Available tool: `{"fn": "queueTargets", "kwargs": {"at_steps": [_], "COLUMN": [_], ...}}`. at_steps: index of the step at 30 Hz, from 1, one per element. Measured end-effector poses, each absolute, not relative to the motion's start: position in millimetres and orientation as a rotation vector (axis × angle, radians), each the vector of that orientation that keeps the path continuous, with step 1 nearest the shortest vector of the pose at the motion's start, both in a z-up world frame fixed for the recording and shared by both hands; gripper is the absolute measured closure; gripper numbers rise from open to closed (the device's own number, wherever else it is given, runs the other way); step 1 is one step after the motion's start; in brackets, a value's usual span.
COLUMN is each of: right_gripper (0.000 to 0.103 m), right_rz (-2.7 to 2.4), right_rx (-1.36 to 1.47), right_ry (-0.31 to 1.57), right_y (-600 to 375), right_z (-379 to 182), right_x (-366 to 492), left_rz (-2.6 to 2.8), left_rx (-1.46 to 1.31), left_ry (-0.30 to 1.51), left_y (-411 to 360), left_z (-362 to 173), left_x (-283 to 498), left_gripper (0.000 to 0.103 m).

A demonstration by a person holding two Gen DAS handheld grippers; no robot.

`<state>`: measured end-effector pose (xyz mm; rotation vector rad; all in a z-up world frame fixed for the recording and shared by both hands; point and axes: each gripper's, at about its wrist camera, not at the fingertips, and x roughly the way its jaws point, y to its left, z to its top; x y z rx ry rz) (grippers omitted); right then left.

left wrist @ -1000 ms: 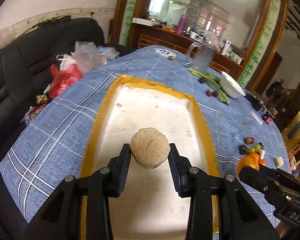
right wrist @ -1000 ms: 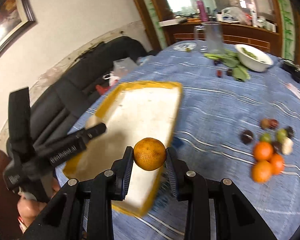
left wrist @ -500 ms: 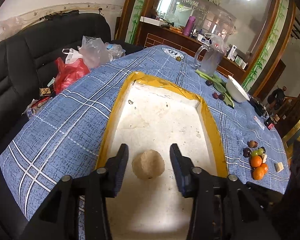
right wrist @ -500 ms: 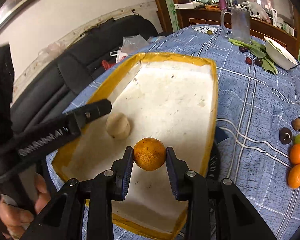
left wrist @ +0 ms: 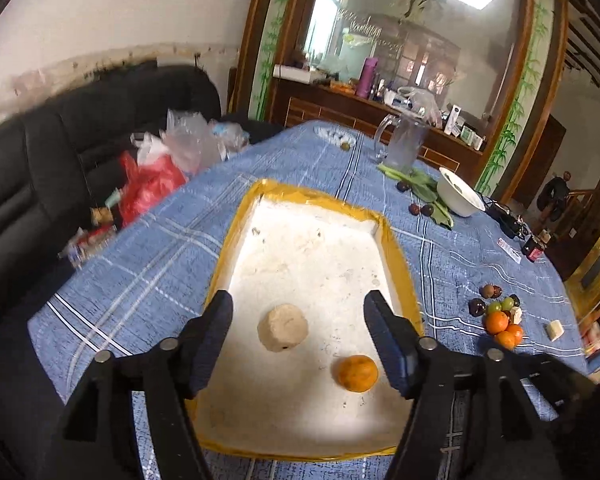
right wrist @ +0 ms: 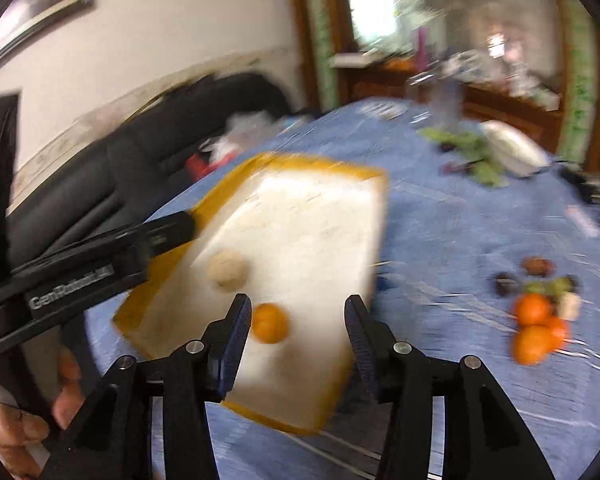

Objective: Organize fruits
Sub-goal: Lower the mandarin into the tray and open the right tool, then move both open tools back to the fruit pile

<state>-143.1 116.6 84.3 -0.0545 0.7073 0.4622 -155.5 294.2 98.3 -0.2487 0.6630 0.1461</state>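
On the blue tablecloth (left wrist: 148, 264), the yellow-rimmed tray (left wrist: 396, 264) holds 2 fruits: 1 tan fruit (left wrist: 283, 327) and 1 orange (left wrist: 357, 373) at 4 o'clock from it. Left gripper (left wrist: 298, 336) and right gripper (right wrist: 296, 336) are both wide and hold nothing. Next, I think, fetch from the pile (left wrist: 498, 316) at 3 o'clock, with 3 oranges.

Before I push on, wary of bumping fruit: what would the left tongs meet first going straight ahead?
Probably the tan round fruit, lying in the tray between the open left tongs. The orange sits right of that line. Depth is uncertain.
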Motion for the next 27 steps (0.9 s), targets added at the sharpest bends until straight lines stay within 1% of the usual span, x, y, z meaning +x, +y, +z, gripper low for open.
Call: {"fn": "queueTargets", "kwargs": {"at_steps": [2,4,8,11,13,17,22,27], "right_gripper": [0.050,0.049,0.049,0.049,0.049,0.049,0.049,0.049], "right_rz": [0.320,0.233,0.261,0.310,0.357,0.400,0.431,0.371], "right_rx": [-0.060,-0.088,-0.063,-0.093,-0.097,-0.136,-0.104,-0.025], "right_ry": [0.687,0.721,0.845,0.865,0.871,0.854,0.846,0.825], "right_y": [94.4,83.7,79.0,87.9,95.4,109.4,100.9,49.4], "right_z": [82.8,72.8,47.0,38.8,36.2,37.9,44.8,59.4], "right_x": [-144.0,-138.4,-131.4,-136.8,-141.8,-150.4,-154.1,-144.2], "left_rz": [0.154,0.146,0.134,0.147,0.155,0.152,0.145,0.119], "left_rx": [-0.209,-0.189,-0.132,-0.092,-0.078,-0.070,-0.066,-0.090], "left_ry": [0.640,0.628,0.618,0.608,0.601,0.606,0.622,0.654], "left_y": [283.9,274.6,253.6,244.9,240.8,236.6,233.7,232.8], "left_z": [104.3,107.9,111.2,112.6,113.6,113.3,110.0,106.4], "left_x": [-158.4,-160.1,-161.1,-162.8,-163.3,-162.1,-159.2,-153.2], "left_gripper": [0.034,0.033,0.032,0.027,0.026,0.025,0.025,0.025]}}
